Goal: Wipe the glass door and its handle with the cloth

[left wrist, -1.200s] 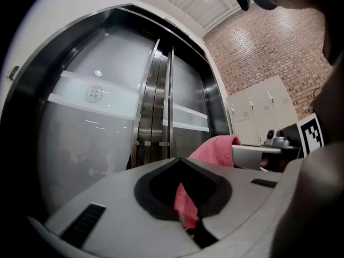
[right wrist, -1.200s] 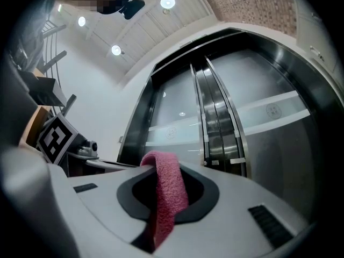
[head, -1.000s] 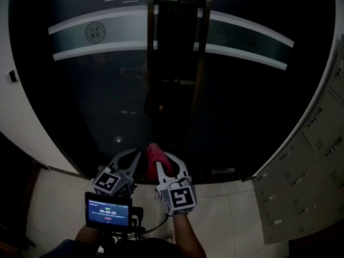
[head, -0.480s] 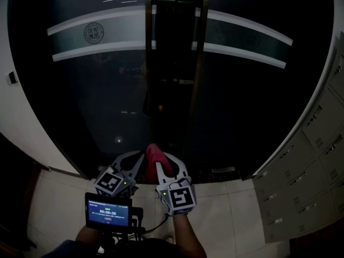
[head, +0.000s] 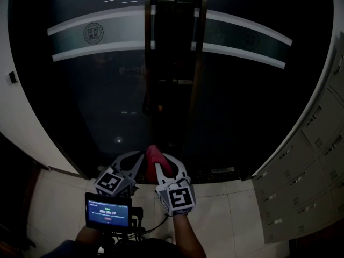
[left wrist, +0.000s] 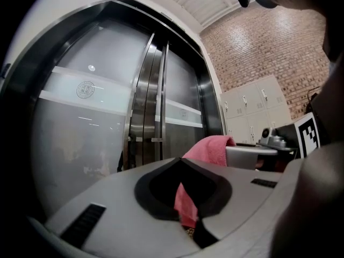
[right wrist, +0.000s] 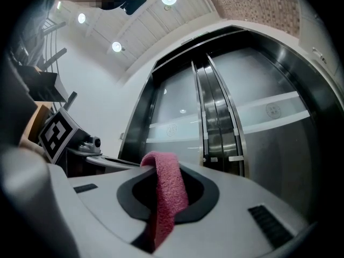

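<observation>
Cloth (head: 155, 159), pink, is pinched in the closed right hand-held gripper (right wrist: 165, 198) facing the glass door (head: 97, 106); left hand-held gripper (left wrist: 185, 200) nips its hanging strip.

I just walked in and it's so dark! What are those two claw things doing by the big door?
A person stands in front of the glass door with a claw tool in each hand. The right claw is shut on a pink cloth. The left claw sits right beside it and seems to pinch a bit of the same cloth. The cloth looks short of the glass and the handle, so no wiping yet.
</observation>
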`<state>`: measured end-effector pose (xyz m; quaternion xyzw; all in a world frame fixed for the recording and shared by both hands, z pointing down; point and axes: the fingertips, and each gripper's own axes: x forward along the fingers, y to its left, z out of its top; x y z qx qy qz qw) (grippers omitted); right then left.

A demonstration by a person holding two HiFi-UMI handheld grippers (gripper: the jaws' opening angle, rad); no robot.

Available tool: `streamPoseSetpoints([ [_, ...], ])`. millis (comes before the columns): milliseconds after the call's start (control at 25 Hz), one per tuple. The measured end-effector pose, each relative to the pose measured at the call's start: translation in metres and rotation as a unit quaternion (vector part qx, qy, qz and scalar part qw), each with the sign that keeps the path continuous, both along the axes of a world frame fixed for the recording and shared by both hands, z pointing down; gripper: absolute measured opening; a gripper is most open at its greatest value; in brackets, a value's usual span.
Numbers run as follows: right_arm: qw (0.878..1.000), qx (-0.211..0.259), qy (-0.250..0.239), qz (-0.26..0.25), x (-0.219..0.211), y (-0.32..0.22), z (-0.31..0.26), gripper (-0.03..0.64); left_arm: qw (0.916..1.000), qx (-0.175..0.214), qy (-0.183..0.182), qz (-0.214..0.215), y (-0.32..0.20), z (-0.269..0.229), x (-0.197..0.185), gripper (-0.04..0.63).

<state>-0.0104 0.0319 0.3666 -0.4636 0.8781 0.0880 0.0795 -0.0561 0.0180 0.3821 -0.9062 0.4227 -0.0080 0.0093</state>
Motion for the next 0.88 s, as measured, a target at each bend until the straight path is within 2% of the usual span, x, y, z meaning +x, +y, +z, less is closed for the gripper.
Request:
streamPoseSetpoints([
  [240, 1.000, 0.016, -0.003, 0.002, 0.0038, -0.0002, -0.0014, 0.025, 1.0000, -0.003, -0.002, -0.004, 0.0022, 0.0005, 0.0006, 0.012],
  [880, 1.000, 0.001, 0.008, -0.007, -0.0023, 0.0048, -0.0027, 0.025, 1.0000, -0.006, -0.001, -0.006, 0.0042, 0.0031, -0.0019, 0.012],
])
